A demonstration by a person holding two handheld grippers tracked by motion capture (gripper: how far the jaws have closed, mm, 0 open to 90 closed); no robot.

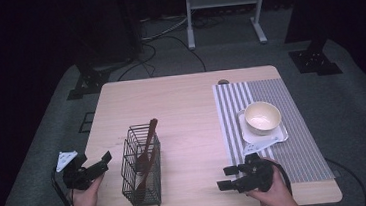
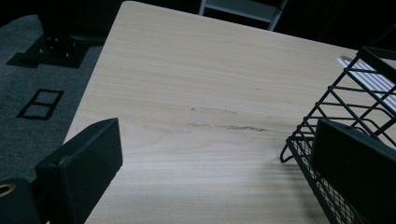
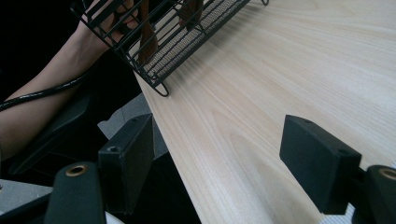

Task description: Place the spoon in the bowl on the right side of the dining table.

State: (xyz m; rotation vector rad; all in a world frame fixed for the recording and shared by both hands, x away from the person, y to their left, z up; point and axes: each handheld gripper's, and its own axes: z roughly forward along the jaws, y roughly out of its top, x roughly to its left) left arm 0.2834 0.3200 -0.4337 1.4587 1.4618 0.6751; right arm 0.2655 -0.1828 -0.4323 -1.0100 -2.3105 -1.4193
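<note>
Left gripper (image 1: 95, 167) sits right beside the wire basket (image 1: 142, 173), closer than the right gripper (image 1: 228, 177), both jaws spread.

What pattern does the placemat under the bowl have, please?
The placemat has grey and white stripes, wider at its left end, finer elsewhere; the high view shows it best.

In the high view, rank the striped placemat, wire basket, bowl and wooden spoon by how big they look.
1. Striped placemat, largest.
2. Wire basket.
3. Wooden spoon, long but thin, partly hidden in the basket, so its rank against the bowl is unsure.
4. Bowl.
</note>
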